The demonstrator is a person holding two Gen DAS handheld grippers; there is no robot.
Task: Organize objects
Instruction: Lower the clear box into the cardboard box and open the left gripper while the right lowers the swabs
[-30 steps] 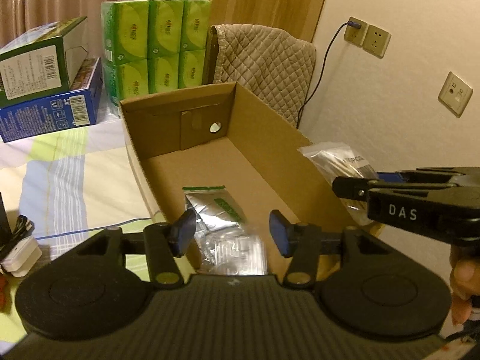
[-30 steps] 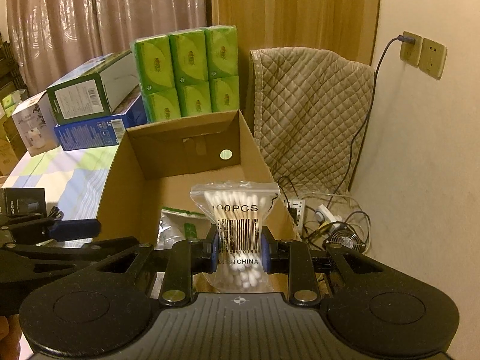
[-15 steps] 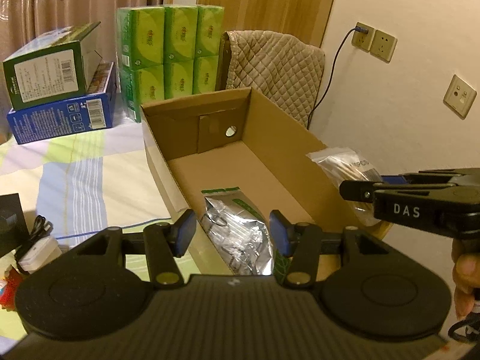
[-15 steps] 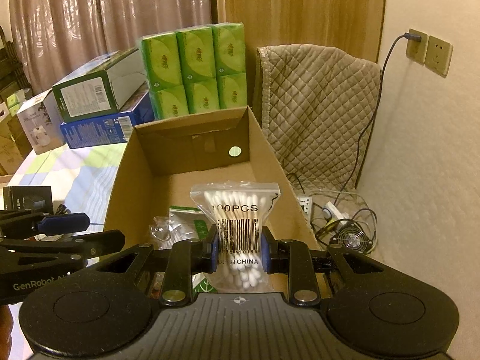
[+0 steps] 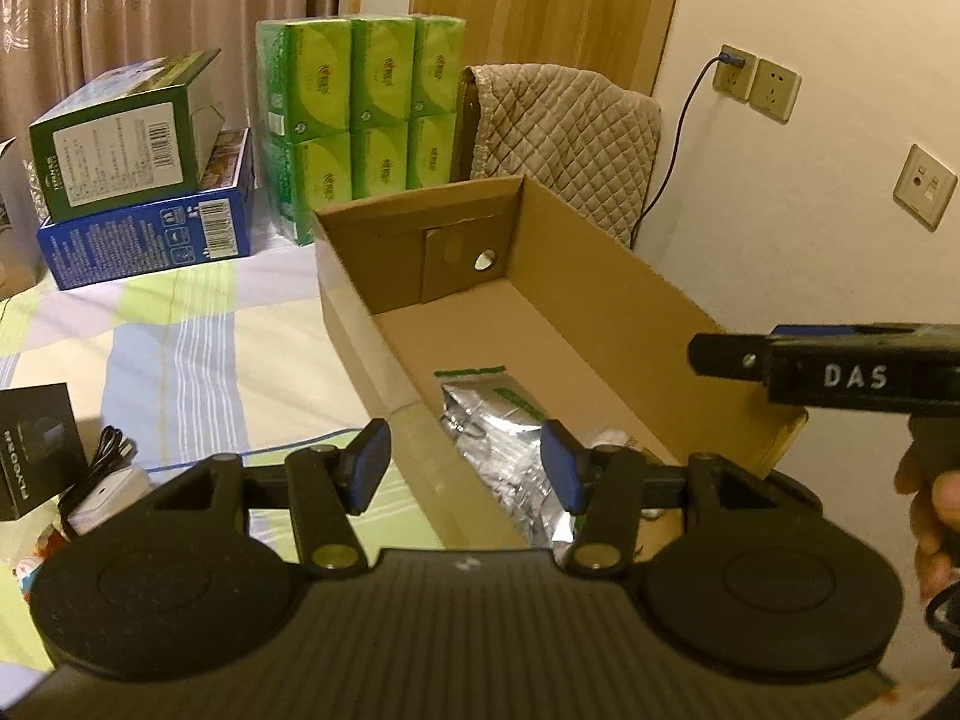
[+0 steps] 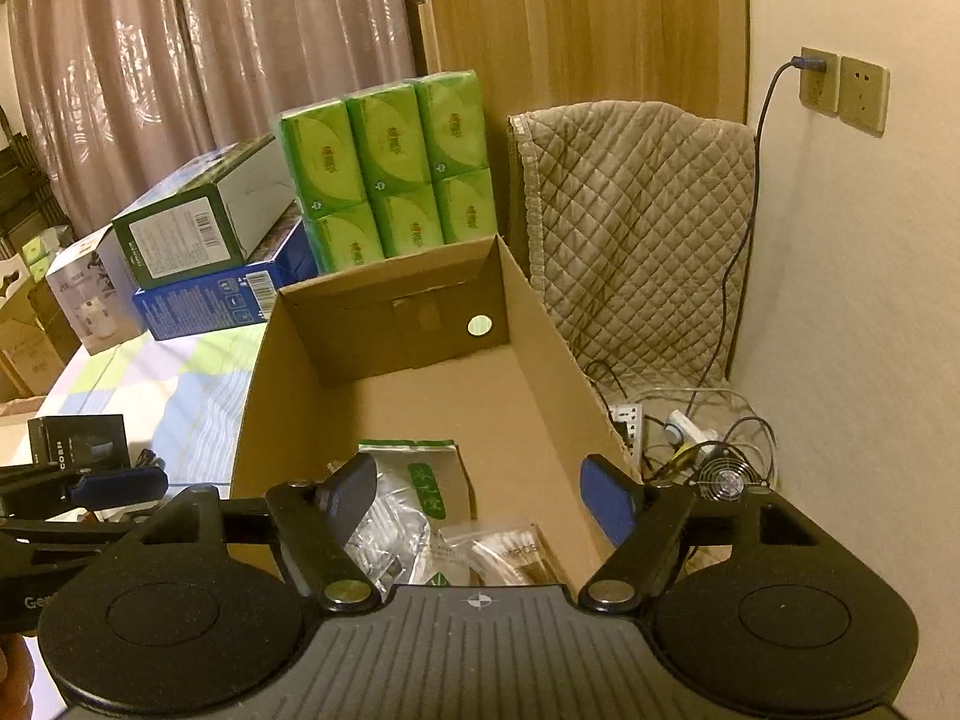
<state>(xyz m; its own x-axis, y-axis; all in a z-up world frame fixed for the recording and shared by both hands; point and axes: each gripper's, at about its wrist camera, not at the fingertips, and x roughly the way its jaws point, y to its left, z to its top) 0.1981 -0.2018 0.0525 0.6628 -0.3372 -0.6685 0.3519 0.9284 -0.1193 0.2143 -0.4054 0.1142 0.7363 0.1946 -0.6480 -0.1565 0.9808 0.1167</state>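
An open cardboard box (image 6: 543,324) lies on the striped bedcover. On its floor at the near end rest a silvery zip bag with a green label (image 6: 414,498) and a clear bag of cotton swabs (image 6: 510,555). My right gripper (image 6: 480,489) hangs over that end, its jaws opening, and nothing is between them; the swab bag lies below, free of the pads. My left gripper (image 5: 465,471) stands open and empty over the box's (image 5: 606,264) left wall, above the silvery bag (image 5: 498,438). One finger (image 5: 738,358) of the right gripper reaches in from the right.
Green tissue packs (image 6: 384,168) and stacked green (image 5: 120,138) and blue boxes (image 5: 150,234) stand behind the box. A black carton (image 5: 33,450) and a white charger with cable (image 5: 102,480) lie at left. A quilted cover (image 6: 636,216), power strip and small fan (image 6: 726,474) sit at right.
The right gripper's jaws have spread and let go of the cotton swab bag, which now lies in the box. The left gripper has drifted back and left, off the box's middle.
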